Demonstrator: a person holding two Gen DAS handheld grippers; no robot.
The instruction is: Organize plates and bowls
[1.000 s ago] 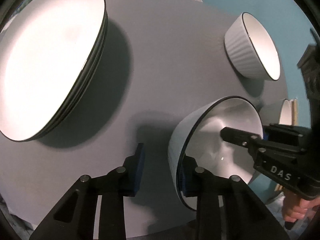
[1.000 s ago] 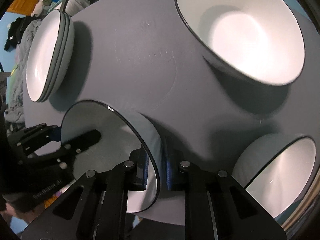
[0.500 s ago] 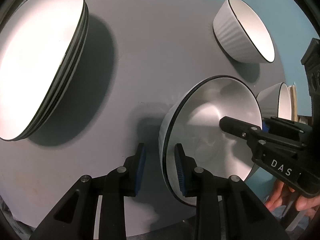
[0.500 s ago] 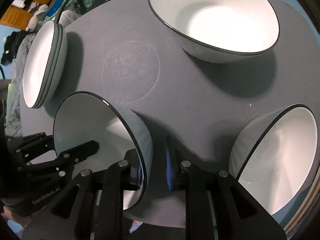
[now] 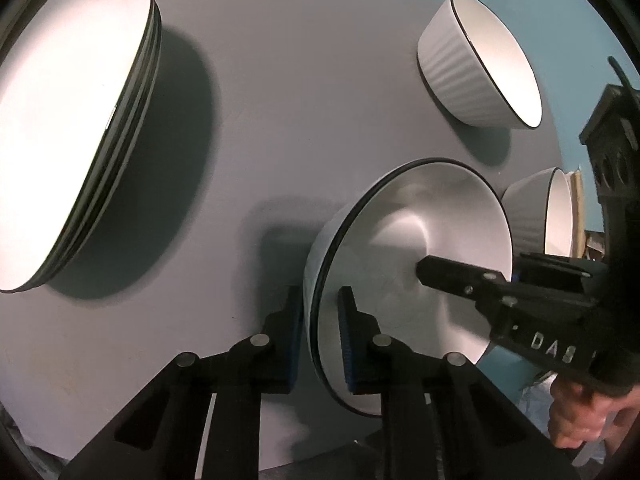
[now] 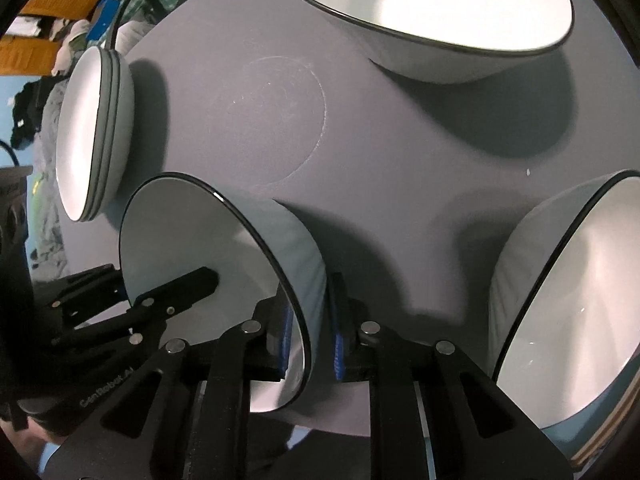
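A white ribbed bowl with a black rim [image 5: 404, 264] stands near the front edge of the round grey table [image 5: 280, 120]. My left gripper [image 5: 320, 340] is shut on its near left rim. My right gripper [image 6: 310, 340] is shut on the opposite rim of the same bowl [image 6: 192, 240]; it shows in the left wrist view [image 5: 520, 304] at the right. A stack of white plates [image 5: 68, 120] lies at the left; in the right wrist view the stack [image 6: 90, 132] is small at far left.
Two more ribbed bowls stand on the table, one at the back right [image 5: 480, 68] and one at the right edge [image 5: 540, 216]. In the right wrist view they are the bowl at the top [image 6: 432, 12] and the bowl at the right [image 6: 568, 292]. Clutter lies beyond the table.
My left gripper has closed from open onto the bowl's rim. My right gripper has kept its hold on the bowl's other side, and both views have shifted slightly.
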